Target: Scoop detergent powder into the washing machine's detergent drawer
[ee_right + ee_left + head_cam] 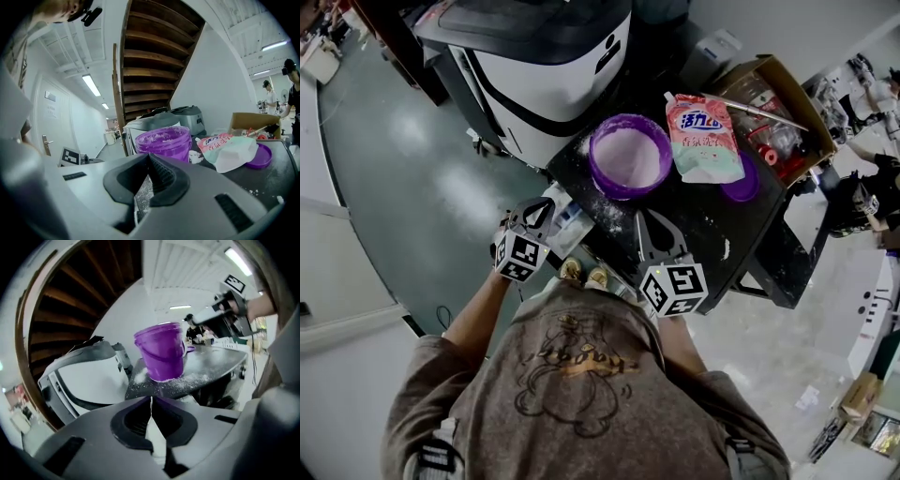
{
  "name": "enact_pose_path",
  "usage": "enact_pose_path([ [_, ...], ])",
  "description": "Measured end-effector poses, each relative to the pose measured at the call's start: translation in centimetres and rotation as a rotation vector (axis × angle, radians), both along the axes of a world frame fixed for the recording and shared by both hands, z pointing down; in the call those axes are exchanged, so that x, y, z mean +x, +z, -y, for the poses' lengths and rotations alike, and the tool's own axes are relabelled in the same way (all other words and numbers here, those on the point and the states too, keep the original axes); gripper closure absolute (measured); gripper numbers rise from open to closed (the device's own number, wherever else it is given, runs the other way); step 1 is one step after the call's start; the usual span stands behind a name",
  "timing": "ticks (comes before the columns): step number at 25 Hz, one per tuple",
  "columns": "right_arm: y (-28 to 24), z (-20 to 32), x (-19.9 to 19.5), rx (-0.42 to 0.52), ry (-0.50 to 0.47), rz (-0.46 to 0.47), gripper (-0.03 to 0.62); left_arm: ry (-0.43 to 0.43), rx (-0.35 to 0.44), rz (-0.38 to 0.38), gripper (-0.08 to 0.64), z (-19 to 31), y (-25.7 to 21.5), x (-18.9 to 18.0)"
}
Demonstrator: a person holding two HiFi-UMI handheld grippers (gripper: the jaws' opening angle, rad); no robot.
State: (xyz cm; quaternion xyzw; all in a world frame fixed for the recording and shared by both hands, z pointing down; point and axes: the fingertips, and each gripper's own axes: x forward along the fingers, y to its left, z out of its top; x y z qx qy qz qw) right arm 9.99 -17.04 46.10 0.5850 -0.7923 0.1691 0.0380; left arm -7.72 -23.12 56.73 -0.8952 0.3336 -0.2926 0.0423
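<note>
A purple tub [630, 157] full of white powder stands on the black table [712, 230], with powder spilled around its base. My left gripper [544, 206] is at the table's near left corner, short of the tub, and its jaws are shut with nothing held. My right gripper [645, 217] hovers over the table just in front of the tub, also shut and empty. The tub [161, 355] shows ahead of the left gripper [151, 400], and the tub [164, 140] sits right beyond the right gripper [149, 157]. I see no scoop in these views.
A pink detergent pouch [703, 139] lies right of the tub, partly over a purple lid [742, 183]. A cardboard box [778, 108] sits at the table's far right. The white washing machine [544, 66] stands behind the table. A white and blue object [572, 223] lies beside my left gripper.
</note>
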Motion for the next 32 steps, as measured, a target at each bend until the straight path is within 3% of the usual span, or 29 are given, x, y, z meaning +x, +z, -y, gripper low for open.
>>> enact_pose_path([
  [5, -0.2, 0.0, 0.5, 0.006, 0.012, -0.004, 0.591, -0.173, -0.184, -0.29, 0.537, 1.2, -1.9, -1.5],
  [15, -0.7, 0.1, 1.5, 0.021, 0.04, -0.005, 0.591, -0.235, -0.274, -0.571, 0.537, 2.2, -7.1, -1.9],
  [27, -2.1, -0.5, 5.0, 0.051, 0.136, -0.018, 0.591, -0.164, -0.2, -0.701, 0.537, 3.1, -14.0, 1.2],
  [32, -2.1, -0.9, 6.0, 0.058, 0.172, -0.021, 0.591, -0.106, -0.135, -0.699, 0.537, 2.7, -16.2, 3.0],
])
